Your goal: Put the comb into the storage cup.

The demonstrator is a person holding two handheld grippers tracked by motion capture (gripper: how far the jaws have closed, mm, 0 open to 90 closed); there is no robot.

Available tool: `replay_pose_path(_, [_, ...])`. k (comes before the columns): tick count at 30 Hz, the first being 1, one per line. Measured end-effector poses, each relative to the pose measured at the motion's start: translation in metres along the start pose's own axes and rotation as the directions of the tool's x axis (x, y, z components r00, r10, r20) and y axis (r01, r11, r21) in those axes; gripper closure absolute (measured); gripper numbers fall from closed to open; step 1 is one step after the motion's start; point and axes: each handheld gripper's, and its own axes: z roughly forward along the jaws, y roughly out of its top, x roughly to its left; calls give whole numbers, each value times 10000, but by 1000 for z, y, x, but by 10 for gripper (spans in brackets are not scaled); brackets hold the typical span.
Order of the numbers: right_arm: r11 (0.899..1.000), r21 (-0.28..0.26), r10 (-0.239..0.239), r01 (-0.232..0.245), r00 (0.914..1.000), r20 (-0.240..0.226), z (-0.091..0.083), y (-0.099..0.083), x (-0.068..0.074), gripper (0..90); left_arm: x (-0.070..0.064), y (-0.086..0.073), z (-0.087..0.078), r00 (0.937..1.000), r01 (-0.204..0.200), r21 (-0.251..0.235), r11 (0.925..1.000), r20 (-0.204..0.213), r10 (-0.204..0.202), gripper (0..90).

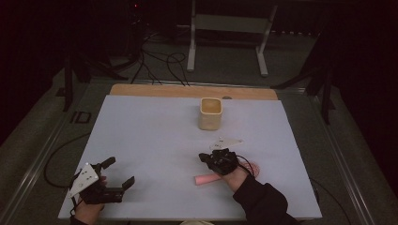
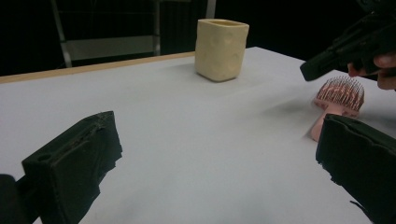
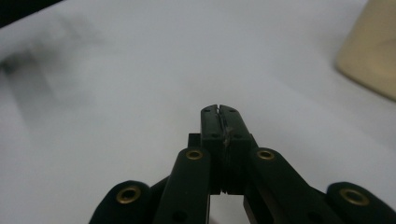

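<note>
Nearest the person's edge of the white table [image 1: 155, 136], the left gripper [image 1: 119, 174] rests low at the near-left corner with its jaws spread wide and nothing between them; in the left gripper view the two black jaws stand far apart over bare tabletop. A little farther in and to the right, the right gripper [image 1: 202, 157] hangs just above the table with its jaws pressed flat together, empty, as the right gripper view shows them meeting along a thin seam. Just under and beside that hand lies the pink hairbrush [image 1: 209, 178], its handle pointing left and its bristled head [image 2: 339, 93] facing up. Farther back, near the table's far edge, the cream cup [image 1: 210, 113] stands upright, well apart from both grippers.
</note>
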Motion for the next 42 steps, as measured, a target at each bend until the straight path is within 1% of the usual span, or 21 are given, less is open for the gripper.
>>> replay_pose_path(2, [9995,254,-172,172,9998,-29,3,-2,2,900,0,0,0,10000,21,24,10000,26,-21,1])
replay_pose_path(6, [9971,711,-276,289,9995,-179,10,-7,5,900,0,0,0,10000,40,25,10000,25,-40,1])
replay_pose_path(9, [9942,1011,-349,368,9992,-202,15,-10,7,900,1,0,0,10000,70,12,10000,22,-70,1])
replay_pose_path(10, [9916,1229,-382,406,9990,-216,18,-13,7,900,1,0,0,10000,75,14,10000,23,-75,1])
replay_pose_path(11, [9916,1229,-382,406,9990,-216,18,-13,7,900,1,0,0,10000,76,10,10000,27,-76,1])
replay_pose_path(13, [9895,1398,-331,362,9992,-245,21,-16,8,900,1,-1,0,10000,86,15,10000,39,-86,1])
replay_pose_path(14, [9870,1547,-391,431,9988,-286,23,-18,9,900,1,-1,0,10000,84,14,10000,41,-84,1])
replay_pose_path(15, [9870,1547,-391,431,9988,-286,23,-18,9,900,1,-1,0,10000,81,23,10000,32,-81,1])
replay_pose_path(18, [9827,1775,-482,526,9984,-289,25,-21,10,900,1,-1,0,10000,85,29,10000,45,-86,1])
replay_pose_path(20, [9813,1871,-409,456,9987,-291,26,-23,11,900,1,-1,0,10000,83,21,10000,43,-83,1])
replay_pose_path(22, [9801,1946,-335,389,9990,-310,25,-24,11,900,1,-1,0,9999,94,5,10000,37,-94,1])
replay_pose_path(24, [9801,1928,-416,470,9986,-321,23,-25,11,900,2,-1,0,9999,139,-3,9999,45,-139,1])
replay_pose_path(30, [9774,2081,-299,380,9987,-418,16,-31,14,900,1,-1,0,9999,116,7,9999,62,-116,1])
replay_pose_path(32, [9755,2139,-432,519,9980,-452,14,-34,14,900,1,-1,0,9999,117,14,9999,43,-117,1])
replay_pose_path(33, [9758,2140,-365,456,9983,-459,13,-35,15,900,1,-1,0,9999,117,10,9999,41,-117,1])
replay_pose_path(37, [9729,2248,-445,545,9978,-491,6,-39,15,900,2,-1,0,9999,130,26,9999,24,-130,1])
replay_pose_path(38, [9716,2319,-352,474,9978,-564,3,-41,15,900,1,-1,0,9999,133,12,9999,34,-133,1])
replay_pose_path(42, [9697,2400,-335,461,9979,-562,0,-45,17,900,2,-1,0,9999,152,24,9999,16,-152,1])
